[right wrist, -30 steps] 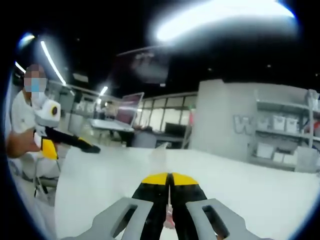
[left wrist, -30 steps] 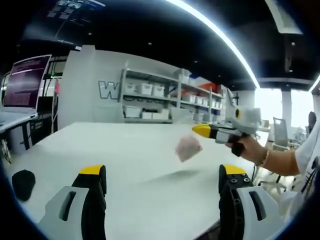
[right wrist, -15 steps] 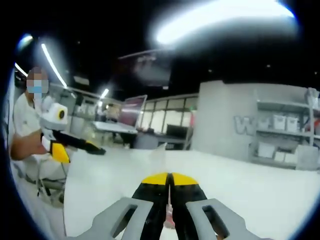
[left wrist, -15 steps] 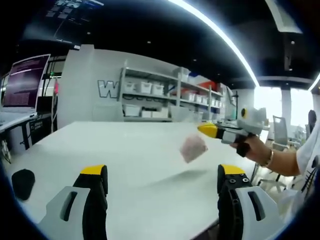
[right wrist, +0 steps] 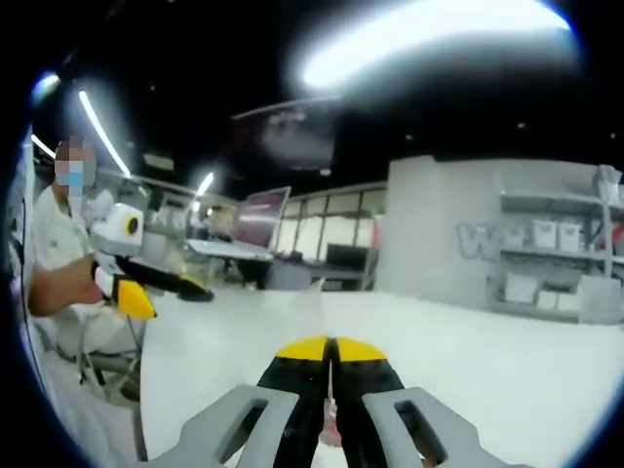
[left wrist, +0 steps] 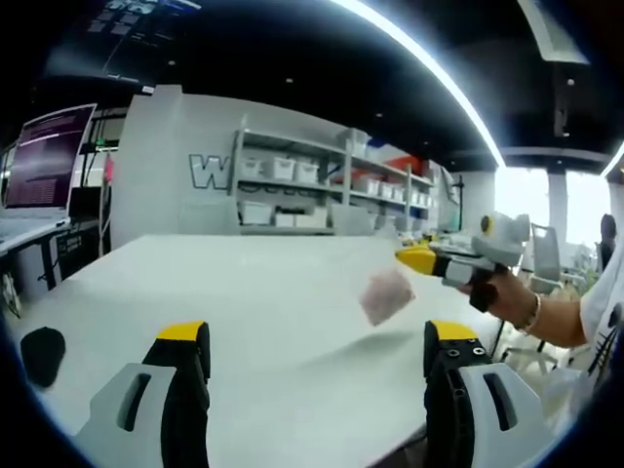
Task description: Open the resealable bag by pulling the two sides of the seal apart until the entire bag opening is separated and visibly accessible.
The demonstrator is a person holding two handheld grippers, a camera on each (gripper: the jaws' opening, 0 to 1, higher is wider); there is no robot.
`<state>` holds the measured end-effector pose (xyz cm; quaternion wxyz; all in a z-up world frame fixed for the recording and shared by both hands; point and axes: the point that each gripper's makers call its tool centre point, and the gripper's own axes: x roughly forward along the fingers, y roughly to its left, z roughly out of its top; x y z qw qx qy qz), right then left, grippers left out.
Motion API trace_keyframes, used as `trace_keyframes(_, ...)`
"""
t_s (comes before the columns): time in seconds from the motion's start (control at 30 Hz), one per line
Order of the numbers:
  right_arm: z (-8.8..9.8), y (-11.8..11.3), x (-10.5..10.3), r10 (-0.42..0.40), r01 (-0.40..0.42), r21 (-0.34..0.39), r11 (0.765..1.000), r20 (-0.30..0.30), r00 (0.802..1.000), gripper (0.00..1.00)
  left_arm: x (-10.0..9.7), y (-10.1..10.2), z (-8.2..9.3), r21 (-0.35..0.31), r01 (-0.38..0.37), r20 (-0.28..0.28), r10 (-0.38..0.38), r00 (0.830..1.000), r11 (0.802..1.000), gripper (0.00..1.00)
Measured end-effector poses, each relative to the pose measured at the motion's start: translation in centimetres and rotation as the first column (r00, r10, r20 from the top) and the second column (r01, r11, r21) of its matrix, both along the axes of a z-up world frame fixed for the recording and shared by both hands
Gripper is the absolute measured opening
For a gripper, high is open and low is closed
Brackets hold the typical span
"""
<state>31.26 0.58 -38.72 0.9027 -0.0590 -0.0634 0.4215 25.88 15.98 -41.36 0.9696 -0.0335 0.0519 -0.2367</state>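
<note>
A: Item one: small clear resealable plastic bag with pinkish contents (left wrist: pixel 387 295). Location?

B: Hanging in the air above the white desk (left wrist: pixel 244 292), pinched at its top edge by the right tool (left wrist: pixel 421 257), which a hand (left wrist: pixel 507 297) holds. In the right gripper view that tool's (right wrist: pixel 331 353) yellow-tipped jaws are pressed together on a thin strip of clear film.

A: Change over the last second?

B: Slight. In the left gripper view, bag and right tool have drifted rightward and a little lower; the bag stays suspended, seal not visibly parted.

A: Item two: left tool?

B: Its (left wrist: pixel 317 341) black, yellow-capped jaws stand wide apart, holding nothing, well short of the bag. In the right gripper view it (right wrist: pixel 200 292) has edged inward.

A: Assessment?

B: Opening not begun; the left tool likely must take the seal's other side first.
</note>
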Motion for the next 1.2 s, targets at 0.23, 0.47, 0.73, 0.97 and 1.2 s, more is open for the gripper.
trace_keyframes(0.23, -0.5, -0.3, -0.4, -0.004, 0.004, -0.016, 1.0, 0.007, 1.0, 0.0, 0.0, -0.1, -0.1, 0.002, 0.001, -0.003, -0.001, 1.0, 1.0, 0.88)
trace_keyframes(0.47, -1.3, 0.3, -1.6, 0.019, -0.017, -0.065, 0.998, 0.027, 0.999, 0.0, 0.1, -0.2, -0.3, 0.009, 0.005, -0.007, -0.005, 1.0, 1.0, 0.85)
trace_keyframes(0.73, -1.6, 1.1, -3.0, 0.056, -0.046, -0.129, 0.991, 0.069, 0.996, 0.0, -0.2, -0.5, -0.5, 0.023, 0.039, -0.01, -0.039, 0.999, 0.999, 0.73)
trace_keyframes(0.97, -2.1, 2.0, -4.3, 0.114, -0.095, -0.192, 0.977, 0.09, 0.989, 0.0, -0.6, -1.2, -0.8, 0.051, 0.086, -0.009, -0.086, 0.996, 0.995, 0.63)
trace_keyframes(1.2, -3.1, 3.1, -5.8, 0.185, -0.154, -0.264, 0.952, 0.096, 0.978, 0.0, -1.0, -2.2, -1.1, 0.087, 0.143, 0.002, -0.143, 0.99, 0.986, 0.52)
